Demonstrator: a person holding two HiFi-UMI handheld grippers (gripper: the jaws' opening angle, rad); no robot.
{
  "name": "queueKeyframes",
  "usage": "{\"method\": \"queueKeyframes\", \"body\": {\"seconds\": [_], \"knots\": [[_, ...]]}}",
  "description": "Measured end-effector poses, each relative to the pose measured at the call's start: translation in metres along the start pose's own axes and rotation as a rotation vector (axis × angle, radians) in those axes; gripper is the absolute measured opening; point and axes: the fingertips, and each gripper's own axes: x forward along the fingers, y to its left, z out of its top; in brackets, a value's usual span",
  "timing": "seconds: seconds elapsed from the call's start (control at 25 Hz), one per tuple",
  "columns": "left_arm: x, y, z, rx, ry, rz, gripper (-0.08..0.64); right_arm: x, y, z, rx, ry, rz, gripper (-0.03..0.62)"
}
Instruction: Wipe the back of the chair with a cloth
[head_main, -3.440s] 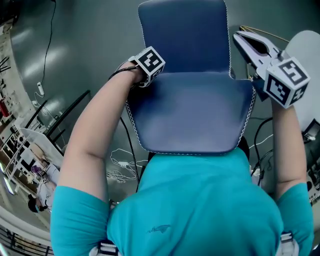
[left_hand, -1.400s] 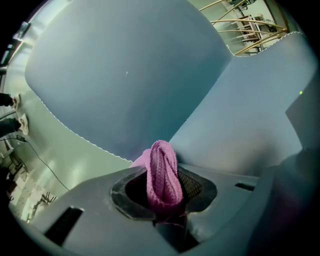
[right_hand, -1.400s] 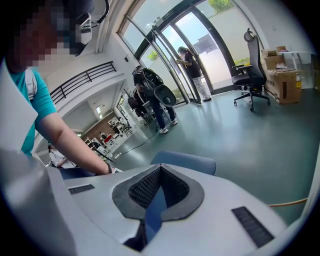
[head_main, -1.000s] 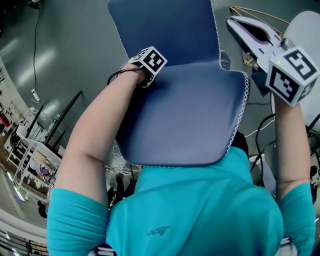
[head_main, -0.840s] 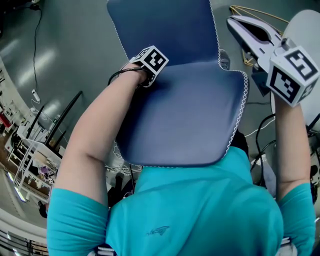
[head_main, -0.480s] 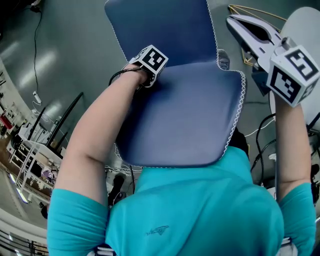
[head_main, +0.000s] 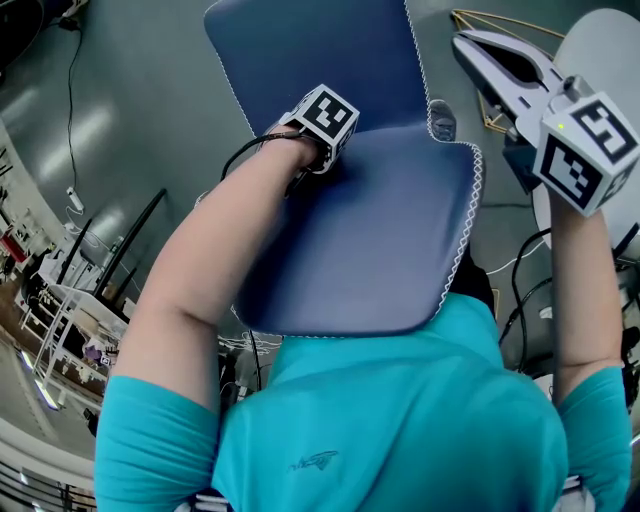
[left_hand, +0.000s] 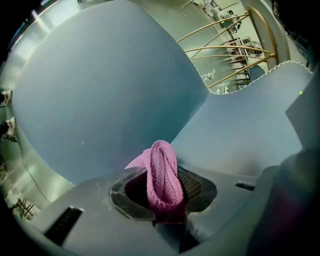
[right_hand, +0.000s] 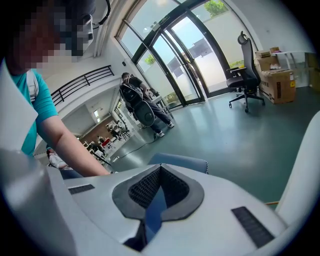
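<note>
A blue padded chair with white stitching fills the head view; its large panel (head_main: 390, 240) lies in front of me and a second panel (head_main: 310, 50) beyond it. My left gripper's marker cube (head_main: 326, 115) sits at the fold between the two panels, its jaws hidden under it. In the left gripper view the left gripper (left_hand: 164, 187) is shut on a folded pink cloth (left_hand: 162, 170), close to the blue panels (left_hand: 100, 95). My right gripper (head_main: 465, 42) hangs off the chair's right edge, shut and holding nothing. The right gripper view shows it (right_hand: 159, 172) with a chair edge (right_hand: 182, 161) behind.
A gold wire frame (head_main: 495, 30) and a white round top (head_main: 605, 70) stand to the right of the chair. Cables (head_main: 250, 345) lie on the grey floor at left. A black office chair (right_hand: 245, 82) and cardboard boxes (right_hand: 277, 80) stand far off.
My left gripper has slid right along the chair's fold with the cloth. The chair has shifted left in view. The right gripper has hardly moved.
</note>
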Motion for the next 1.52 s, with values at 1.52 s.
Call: {"method": "queueKeyframes", "body": {"seconds": [1.52], "knots": [[-0.026,-0.086,0.094,-0.032,-0.165,-0.184,0.107,-0.027,0.002,0.017,0.047,-0.083,0.012,-0.002]]}}
